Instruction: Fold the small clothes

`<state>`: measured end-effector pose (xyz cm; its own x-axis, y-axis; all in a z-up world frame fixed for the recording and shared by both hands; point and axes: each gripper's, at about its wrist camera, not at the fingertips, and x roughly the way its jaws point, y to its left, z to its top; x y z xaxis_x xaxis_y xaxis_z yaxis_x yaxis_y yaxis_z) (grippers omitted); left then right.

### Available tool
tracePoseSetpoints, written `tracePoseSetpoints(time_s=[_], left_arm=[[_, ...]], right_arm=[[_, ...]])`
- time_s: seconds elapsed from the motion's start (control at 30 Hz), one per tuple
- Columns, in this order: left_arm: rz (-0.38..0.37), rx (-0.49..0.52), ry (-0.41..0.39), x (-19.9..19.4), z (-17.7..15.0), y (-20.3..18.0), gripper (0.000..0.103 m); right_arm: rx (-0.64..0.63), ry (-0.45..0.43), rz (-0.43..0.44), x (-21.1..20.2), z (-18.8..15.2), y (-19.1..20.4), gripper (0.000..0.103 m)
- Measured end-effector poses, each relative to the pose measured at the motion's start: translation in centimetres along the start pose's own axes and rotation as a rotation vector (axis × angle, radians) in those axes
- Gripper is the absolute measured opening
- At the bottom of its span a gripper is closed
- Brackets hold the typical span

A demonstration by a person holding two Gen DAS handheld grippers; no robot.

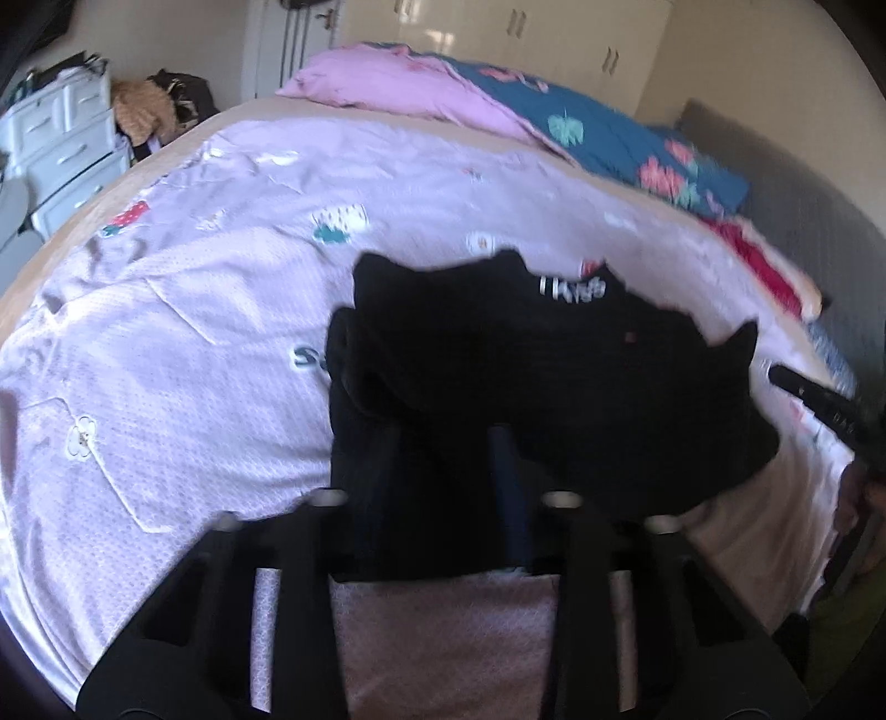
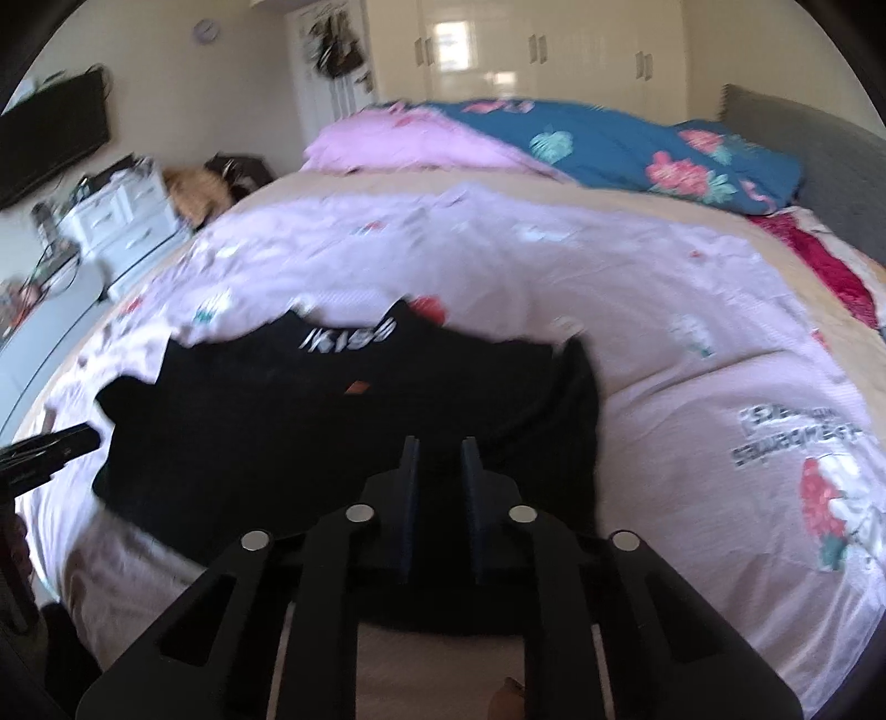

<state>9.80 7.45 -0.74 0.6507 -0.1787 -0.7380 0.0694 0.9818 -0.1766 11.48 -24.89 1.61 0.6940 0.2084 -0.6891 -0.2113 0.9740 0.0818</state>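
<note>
Two hand-held grippers work a small black garment lying on a lilac printed bedspread, its white-lettered neckline on the side away from both tools. The right gripper hovers over the garment's near right part, jaws narrowly parted with nothing visible between them. The left gripper sits over the bunched near left edge — cloth hides its tips, so a grip cannot be confirmed there, though the jaws look almost closed. A clean fold likely calls for pinching both near corners evenly and carrying them together toward the neckline. Beyond the garment lie a pink pillow and a blue floral quilt — cream wardrobes stand behind.
</note>
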Motion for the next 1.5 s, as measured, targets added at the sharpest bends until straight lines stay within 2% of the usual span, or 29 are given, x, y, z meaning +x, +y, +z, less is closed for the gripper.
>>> tracePoseSetpoints(time_s=[0.03, 0.17, 0.37, 0.6, 0.93, 1.07, 1.2, 1.3, 1.37, 1.43, 1.47, 1.5], left_arm=[[0.002, 0.007, 0.012, 0.4, -0.3, -0.2, 0.004], [0.033, 0.054, 0.036, 1.7, -1.0, -1.2, 0.004], [0.075, 0.083, 0.053, 3.9, -0.6, -1.7, 0.004], [0.084, 0.058, 0.025, 5.8, 1.9, -1.6, 0.004], [0.056, -0.029, 0.013, 9.2, 5.8, 0.1, 0.004], [0.044, -0.061, -0.025, 9.2, 7.6, 0.8, 0.004], [0.019, -0.096, -0.109, 7.9, 9.0, 1.8, 0.005], [0.016, -0.122, -0.141, 7.0, 9.1, 2.9, 0.016], [0.021, -0.132, -0.127, 6.7, 8.9, 3.7, 0.029], [0.020, -0.136, -0.110, 6.9, 8.6, 4.3, 0.038], [0.021, -0.135, -0.099, 7.0, 8.5, 4.5, 0.039], [0.025, -0.133, -0.090, 7.2, 8.4, 4.7, 0.039]], right_arm=[[-0.009, 0.016, 0.009, 0.4, -0.3, 0.4, 0.013], [-0.045, 0.070, 0.015, 1.9, -1.2, 2.0, 0.013], [-0.065, 0.164, -0.058, 5.5, -1.7, 2.3, 0.012], [-0.024, 0.172, -0.063, 8.4, -0.3, 1.2, 0.009], [0.021, 0.111, -0.035, 11.0, 3.3, -0.3, 0.010], [0.035, 0.101, -0.053, 12.0, 4.4, -0.7, 0.010], [0.050, 0.074, -0.079, 12.4, 5.3, -1.5, 0.010], [0.084, 0.036, -0.096, 11.5, 5.5, -3.0, 0.011], [0.106, 0.021, -0.118, 10.9, 5.6, -4.2, 0.015], [0.106, 0.027, -0.161, 10.5, 5.5, -5.4, 0.025], [0.102, 0.036, -0.181, 10.5, 5.5, -5.8, 0.037], [0.096, 0.045, -0.194, 10.7, 5.4, -6.2, 0.042]])
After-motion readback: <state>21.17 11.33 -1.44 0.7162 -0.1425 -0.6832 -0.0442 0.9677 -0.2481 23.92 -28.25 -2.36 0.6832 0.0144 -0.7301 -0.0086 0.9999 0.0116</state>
